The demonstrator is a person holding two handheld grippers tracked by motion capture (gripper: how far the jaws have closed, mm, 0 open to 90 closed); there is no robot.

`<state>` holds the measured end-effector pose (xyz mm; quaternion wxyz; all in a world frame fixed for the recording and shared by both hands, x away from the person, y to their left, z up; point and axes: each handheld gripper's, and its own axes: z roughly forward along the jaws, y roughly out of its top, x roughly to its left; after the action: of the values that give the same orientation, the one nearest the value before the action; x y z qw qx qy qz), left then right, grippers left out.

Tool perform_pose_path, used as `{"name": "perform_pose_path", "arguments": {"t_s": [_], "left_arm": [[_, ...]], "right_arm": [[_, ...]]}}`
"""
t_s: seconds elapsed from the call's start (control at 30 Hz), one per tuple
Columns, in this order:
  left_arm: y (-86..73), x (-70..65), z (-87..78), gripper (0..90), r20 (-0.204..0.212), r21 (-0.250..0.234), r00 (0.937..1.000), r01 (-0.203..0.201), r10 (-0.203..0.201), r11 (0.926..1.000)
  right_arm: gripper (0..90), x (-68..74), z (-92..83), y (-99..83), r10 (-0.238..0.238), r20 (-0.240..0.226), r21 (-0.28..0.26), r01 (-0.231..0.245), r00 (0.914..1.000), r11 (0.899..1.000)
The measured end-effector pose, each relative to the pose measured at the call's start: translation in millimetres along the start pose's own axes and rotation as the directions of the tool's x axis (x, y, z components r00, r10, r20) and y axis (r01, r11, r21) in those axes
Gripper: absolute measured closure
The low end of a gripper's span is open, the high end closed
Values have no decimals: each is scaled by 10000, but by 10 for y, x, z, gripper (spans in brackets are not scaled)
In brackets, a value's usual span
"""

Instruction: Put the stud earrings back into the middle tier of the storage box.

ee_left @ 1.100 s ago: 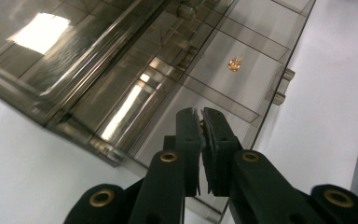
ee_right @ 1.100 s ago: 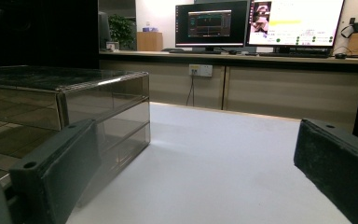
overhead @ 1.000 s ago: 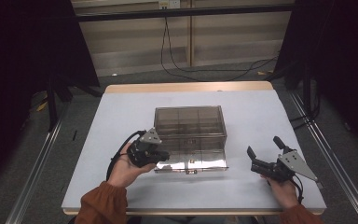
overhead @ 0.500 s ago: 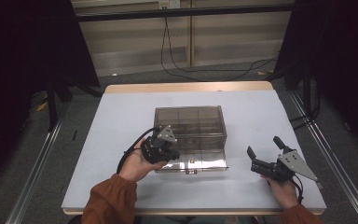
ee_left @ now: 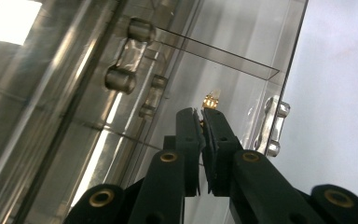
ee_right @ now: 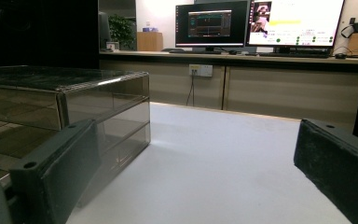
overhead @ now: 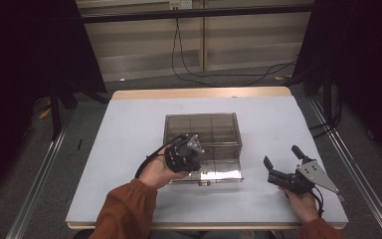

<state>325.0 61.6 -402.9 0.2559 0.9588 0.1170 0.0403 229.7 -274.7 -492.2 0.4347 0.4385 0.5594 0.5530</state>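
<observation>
— What do the two black jaws of the left gripper point(ee_left: 204, 122) hold?
— A small gold-and-white part point(ee_left: 210, 100), pinched between their tips, which press together.
— And around them?
— The clear smoky plastic drawer box point(ee_left: 121, 70) lies just beyond and to the left of the tips, with a thin transparent divider point(ee_left: 219, 53) above them. A clear moulded handle point(ee_left: 274, 126) sits just right of the jaws, the pale table surface point(ee_left: 335, 93) farther right.

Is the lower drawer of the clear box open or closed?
Open: the drawer juts forward from the box, toward the person.
</observation>
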Motion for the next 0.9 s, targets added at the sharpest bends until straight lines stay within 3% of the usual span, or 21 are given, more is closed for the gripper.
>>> {"name": "perform_pose_path", "arguments": {"t_s": [0.3,0.33,0.47,0.5,0.63,0.9], "left_arm": [[80,13,143,859,213,860,9994,-278,261,9959],[83,3,160,859,170,732,9998,-107,94,9973],[117,3,184,859,205,911,9997,-143,125,9957],[131,18,197,858,216,1095,9992,-356,334,9933],[147,16,216,857,253,1397,9988,-449,418,9892],[165,-1,242,848,315,1383,9987,-452,413,9894]], "right_arm": [[3,0,0,0,0,-1,1,0,10000,10000],[3,-1,0,0,-2,-1,1,2,10000,10000],[3,0,0,0,2,-5,5,-2,10000,10000],[3,1,0,0,0,-4,4,0,10000,10000],[3,0,0,0,-2,-2,2,2,10000,10000],[3,0,0,0,2,-6,3,-2,10000,10000]]}}
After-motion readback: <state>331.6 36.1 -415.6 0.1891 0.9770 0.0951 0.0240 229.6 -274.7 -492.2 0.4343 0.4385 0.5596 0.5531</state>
